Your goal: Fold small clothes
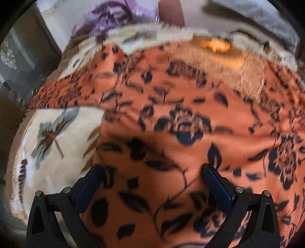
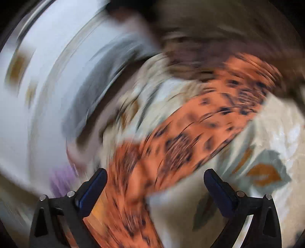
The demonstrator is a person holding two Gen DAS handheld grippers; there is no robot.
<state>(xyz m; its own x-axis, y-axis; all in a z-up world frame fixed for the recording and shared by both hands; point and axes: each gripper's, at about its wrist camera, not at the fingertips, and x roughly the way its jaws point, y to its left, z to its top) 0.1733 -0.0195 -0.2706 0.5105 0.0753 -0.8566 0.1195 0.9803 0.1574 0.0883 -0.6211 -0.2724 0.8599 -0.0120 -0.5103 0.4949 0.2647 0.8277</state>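
Note:
An orange garment with a dark floral print (image 1: 171,118) lies spread on a cream leaf-patterned blanket (image 1: 57,145). My left gripper (image 1: 152,171) is open, its fingers wide apart just above the orange cloth, holding nothing. In the right wrist view the picture is heavily motion-blurred; the orange garment (image 2: 171,145) runs diagonally from lower left to upper right over the cream blanket (image 2: 266,152). My right gripper (image 2: 155,177) is open and empty above the garment's lower part.
A purple cloth (image 1: 112,17) lies bunched beyond the blanket's far edge. A grey fabric (image 1: 257,13) lies at the far right. Dark furniture (image 1: 24,57) stands at the left. In the right wrist view a white surface (image 2: 28,114) fills the left side.

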